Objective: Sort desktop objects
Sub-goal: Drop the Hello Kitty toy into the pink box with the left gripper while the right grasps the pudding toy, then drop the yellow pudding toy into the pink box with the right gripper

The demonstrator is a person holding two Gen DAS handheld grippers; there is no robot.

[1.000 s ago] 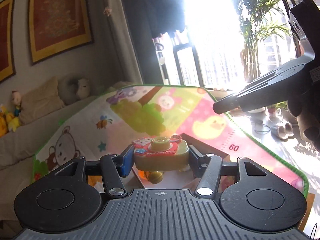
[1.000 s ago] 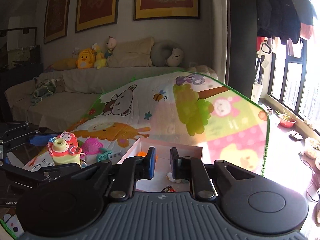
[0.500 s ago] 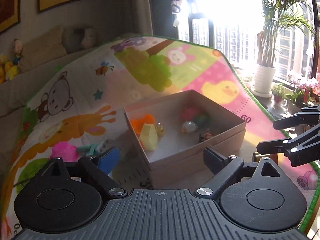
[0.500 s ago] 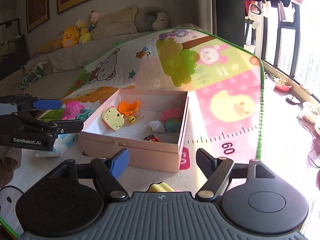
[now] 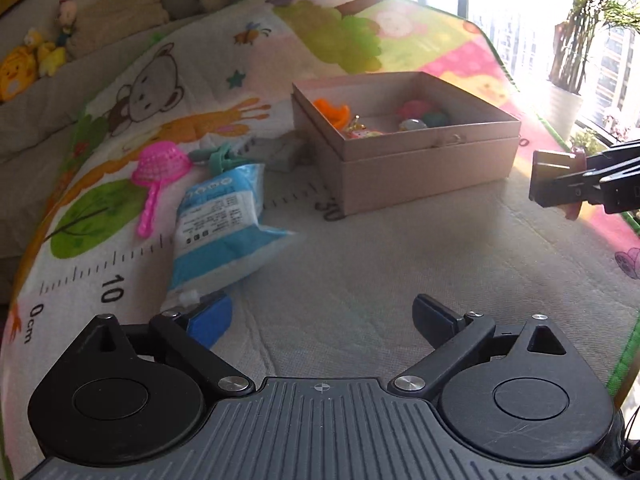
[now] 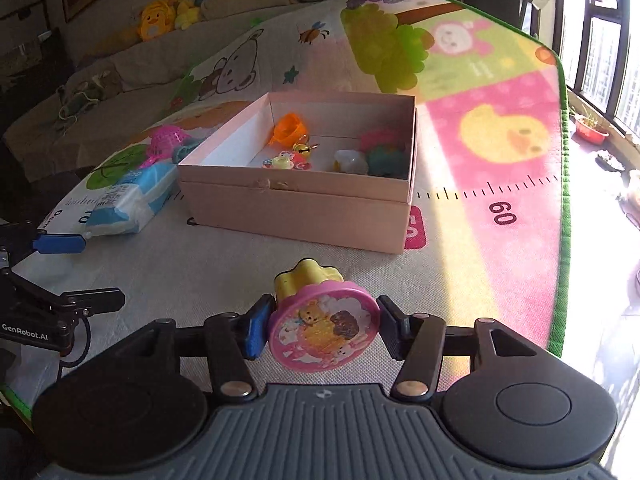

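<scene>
The right gripper [image 6: 323, 327] clamps its fingers on a pink toy [image 6: 323, 330] (yellow knob behind) just before the box [image 6: 296, 208]; the left gripper [image 5: 322, 318] hangs spread and empty beside a blue packet [image 5: 222, 224].

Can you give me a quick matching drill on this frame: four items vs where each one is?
Items:
1. pink toy stamp
2. orange toy
3. blue wipes pack
4. pink strainer

Places:
A. inside the box
B. on the mat, left of the wipes in the left wrist view
C. between the right gripper fingers
D. on the mat just ahead of the open left gripper

Pairs: 1-C, 2-A, 3-D, 4-B
</scene>
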